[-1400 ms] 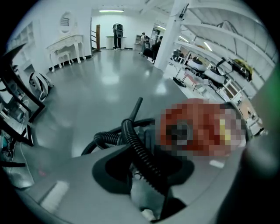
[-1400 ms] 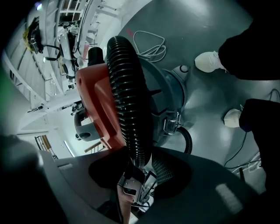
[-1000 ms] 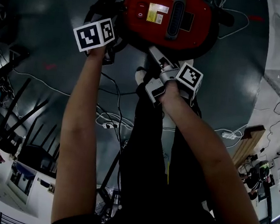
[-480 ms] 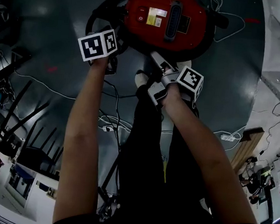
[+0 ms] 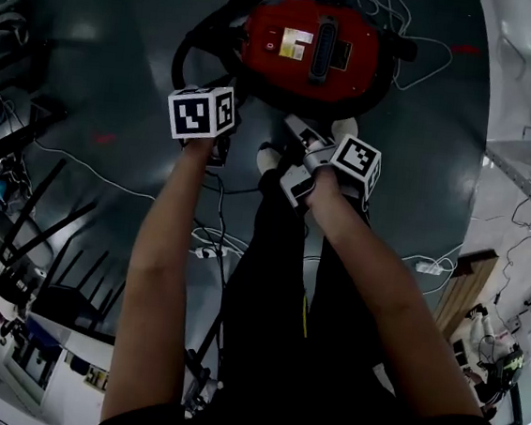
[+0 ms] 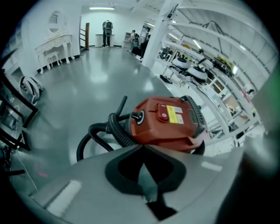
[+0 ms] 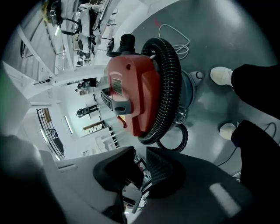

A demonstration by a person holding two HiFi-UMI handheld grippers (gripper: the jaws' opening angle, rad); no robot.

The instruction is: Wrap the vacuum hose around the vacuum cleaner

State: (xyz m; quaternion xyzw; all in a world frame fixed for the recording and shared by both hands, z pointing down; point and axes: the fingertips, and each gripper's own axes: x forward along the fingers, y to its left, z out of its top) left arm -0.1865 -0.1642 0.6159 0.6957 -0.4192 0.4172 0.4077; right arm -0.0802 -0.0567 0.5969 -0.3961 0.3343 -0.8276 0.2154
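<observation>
Fingers (image 6: 124, 170) of the left gripper (image 6: 143, 151) have just closed. They meet pad to pad along one seam, with nothing between them. In the head view this gripper sits left of centre under its marker cube (image 5: 203, 113), and it points steeply down at the grey floor (image 5: 101, 67).

The right gripper (image 7: 140, 151) has just been closing. Its ribbed fingers (image 7: 164, 173) stand a narrow gap apart. Only the gripper's own metal parts show through the gap, and the pads press on nothing. In the head view it lies right of centre and points toward the upper left of the frame.

The red canister vacuum cleaner (image 5: 311, 47) stands on the floor at the top centre of the head view, beyond both grippers and touched by neither. Its yellow label and dark carrying handle face upward.

The black corrugated hose (image 7: 168, 87) curves close along one side of the vacuum cleaner in the right gripper view and curls into a small loop on the floor below the body. In the head view it loops at the upper left of the machine, near the left gripper but apart from it.

A pale power cord (image 5: 424, 54) lies in loose coils at the upper right of the head view. Two light shoes (image 7: 221, 75) of the person stand just beside the vacuum cleaner, at the right edge of the right gripper view.
</observation>
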